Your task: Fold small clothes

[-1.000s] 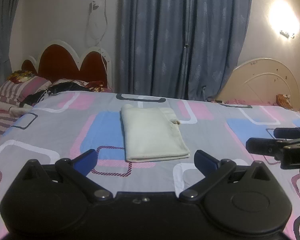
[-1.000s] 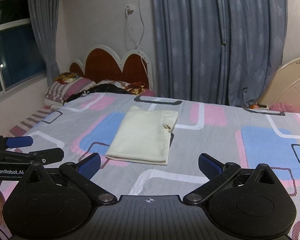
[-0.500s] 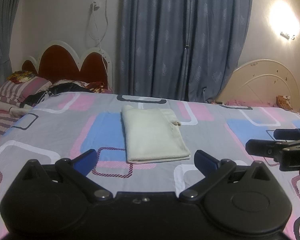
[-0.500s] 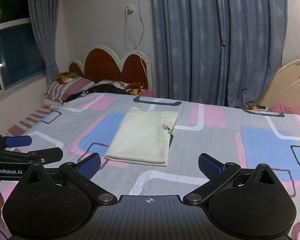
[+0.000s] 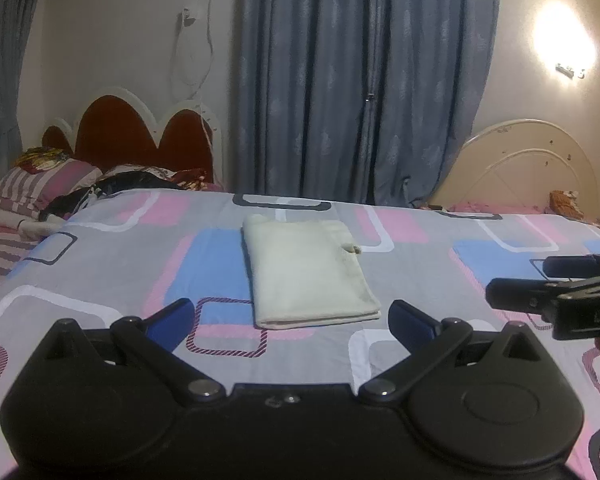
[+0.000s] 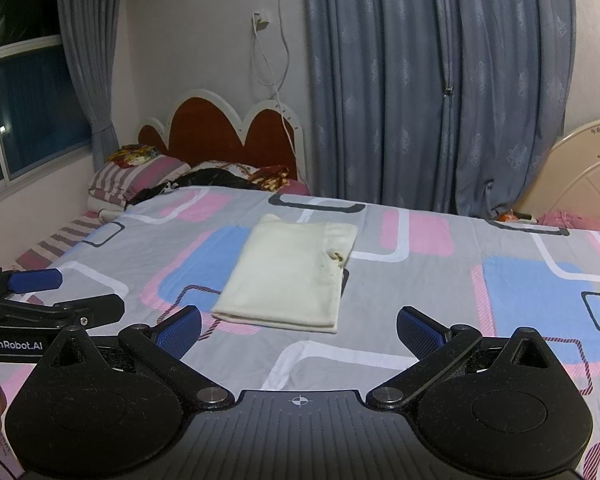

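Centrally, a cream folded garment is lying flat on the patterned bedsheet, its folded layers showing along the near edge and a small tab or loop sticking out at its right side. Both grippers are hovering above the near part of the bed, short of the garment and not touching it. From the left wrist camera, the left gripper is showing its blue-padded fingers spread wide with nothing between them; the garment's near edge is sitting just beyond the gap. From the right wrist camera, the right gripper is likewise standing with its jaws wide apart and empty, the garment lying ahead and slightly left of centre. Each gripper is appearing at the margin of the other's view, side by side. Farther back, a red scalloped headboard is standing behind striped pillows and a dark heap of cloth, and blue-grey curtains are hanging along the wall. A wall lamp is glowing at upper right.
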